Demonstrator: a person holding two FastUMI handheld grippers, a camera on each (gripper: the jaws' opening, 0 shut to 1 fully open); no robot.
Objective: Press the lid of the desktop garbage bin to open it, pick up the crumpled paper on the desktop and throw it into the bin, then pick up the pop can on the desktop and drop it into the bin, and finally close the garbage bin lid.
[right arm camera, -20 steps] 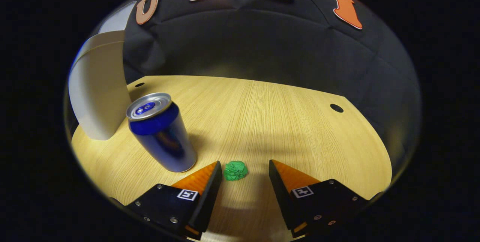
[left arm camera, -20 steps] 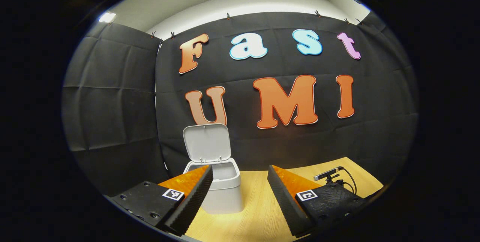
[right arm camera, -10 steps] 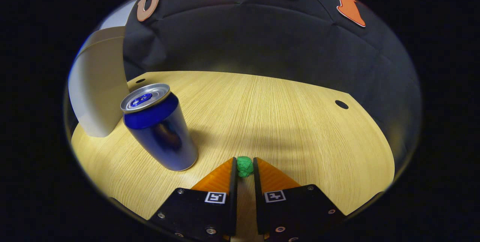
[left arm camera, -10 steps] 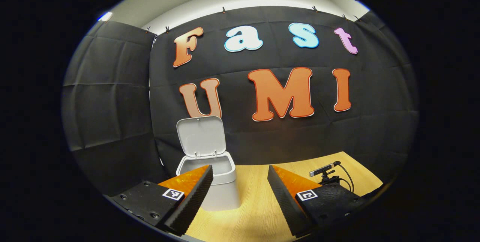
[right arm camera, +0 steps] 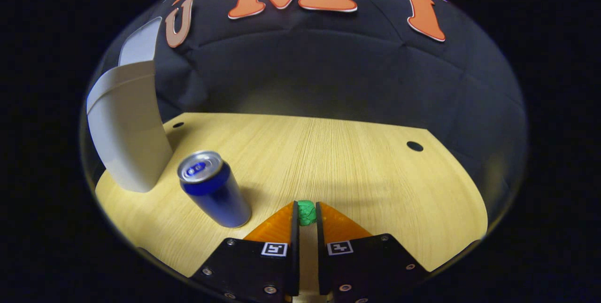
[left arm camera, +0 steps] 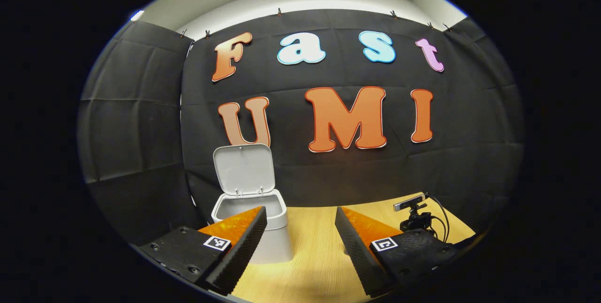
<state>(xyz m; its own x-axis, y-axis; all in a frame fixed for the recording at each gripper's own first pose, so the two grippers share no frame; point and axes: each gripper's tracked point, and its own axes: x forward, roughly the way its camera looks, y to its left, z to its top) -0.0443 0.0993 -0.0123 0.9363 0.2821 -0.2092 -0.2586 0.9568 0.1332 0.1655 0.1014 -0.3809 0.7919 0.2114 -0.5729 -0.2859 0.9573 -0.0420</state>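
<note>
So the green crumpled paper (right arm camera: 306,212) is pinched between both fingers of the right tongs (right arm camera: 305,213), up off the wooden tabletop (right arm camera: 357,162) a bit by the look of it. The blue pop can (right arm camera: 214,195) is stood upright just left of them, with the white garbage bin (right arm camera: 127,129) behind it. In the left gripper view the bin's lid (left arm camera: 244,169) is flipped up, and the left tongs (left arm camera: 300,221) are held wide apart with nothing gripped. A small camera (left arm camera: 409,203) is parked on the right.

The left gripper (left arm camera: 300,228) hangs with fingers spread wide, nothing between them. Ahead, behind its left finger, a white plastic bin (left arm camera: 270,239) stands on the pale wooden desktop (left arm camera: 314,265), its hinged lid (left arm camera: 243,169) upright. Beyond the right finger sits a small black camera on a stand (left arm camera: 413,209).
</note>
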